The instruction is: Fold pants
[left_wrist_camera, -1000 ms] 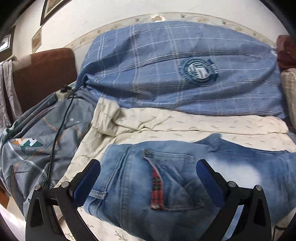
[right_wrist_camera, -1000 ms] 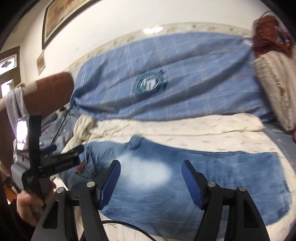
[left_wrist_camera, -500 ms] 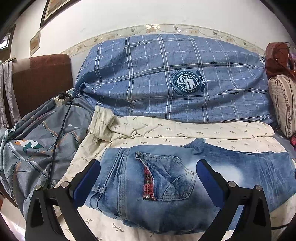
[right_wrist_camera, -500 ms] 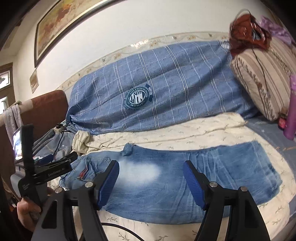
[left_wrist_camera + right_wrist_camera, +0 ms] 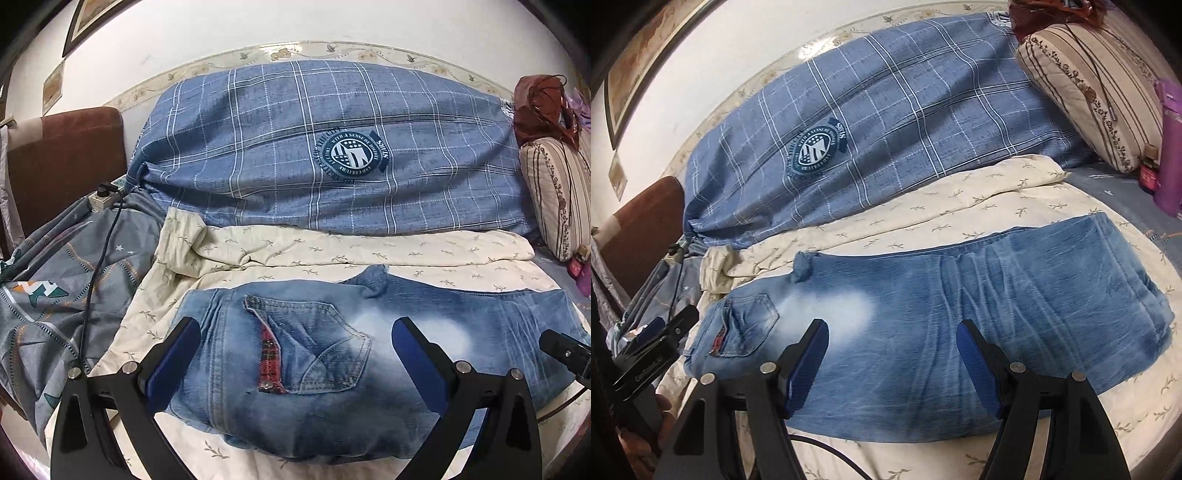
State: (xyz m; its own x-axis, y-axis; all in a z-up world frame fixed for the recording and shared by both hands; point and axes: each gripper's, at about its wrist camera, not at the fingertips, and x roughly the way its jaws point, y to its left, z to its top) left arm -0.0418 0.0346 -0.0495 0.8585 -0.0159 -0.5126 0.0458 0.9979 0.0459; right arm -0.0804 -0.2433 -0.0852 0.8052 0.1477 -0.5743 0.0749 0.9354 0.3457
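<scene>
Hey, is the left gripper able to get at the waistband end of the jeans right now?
Probably yes: the left gripper hangs open just above the jeans at the pocket end, with nothing lying between them.

A white wall (image 5: 207,33) rises behind the bed, trimmed by a floral border strip (image 5: 332,50) just above the blue plaid bolster (image 5: 295,155). A framed picture (image 5: 631,77) hangs above the bolster's left end. A brown padded headboard (image 5: 62,155) stands left of the bolster, and a striped cushion (image 5: 554,192) leans at its right end. Light is even.
</scene>
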